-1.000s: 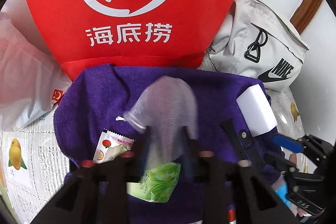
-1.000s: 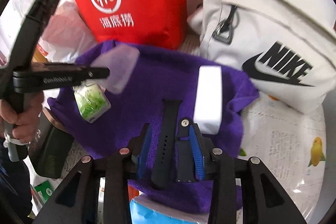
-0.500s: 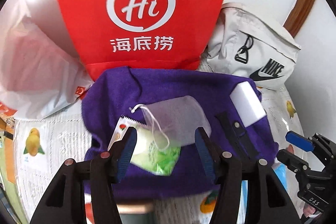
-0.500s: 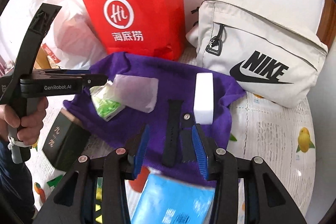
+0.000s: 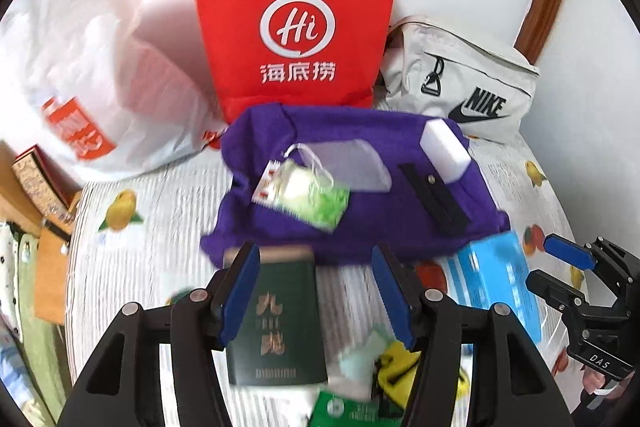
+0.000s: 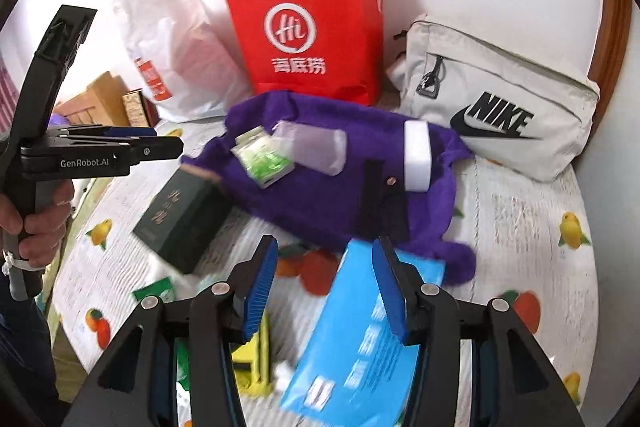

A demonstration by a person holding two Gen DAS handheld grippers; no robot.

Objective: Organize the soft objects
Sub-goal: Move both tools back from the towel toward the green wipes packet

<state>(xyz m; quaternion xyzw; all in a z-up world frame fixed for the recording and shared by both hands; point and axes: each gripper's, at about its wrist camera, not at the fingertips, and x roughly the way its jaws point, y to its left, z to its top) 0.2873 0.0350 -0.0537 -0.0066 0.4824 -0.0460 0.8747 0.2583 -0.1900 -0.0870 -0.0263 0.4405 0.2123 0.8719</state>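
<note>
Both grippers, left gripper (image 5: pixel 316 291) and right gripper (image 6: pixel 324 287), have pulled back from the purple towel (image 5: pixel 360 223); jaws just opened, empty, angled downward toward twelve o'clock.

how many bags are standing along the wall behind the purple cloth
3: a white plastic bag on the left, a red paper bag in the middle, a grey Nike bag on the right. Others may be hidden behind them.

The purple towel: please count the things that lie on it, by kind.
On the purple towel:
White sponge block: 1
Translucent drawstring pouch: 1
Green packet: 1
Black watch strap: 1
Total: 4
</note>
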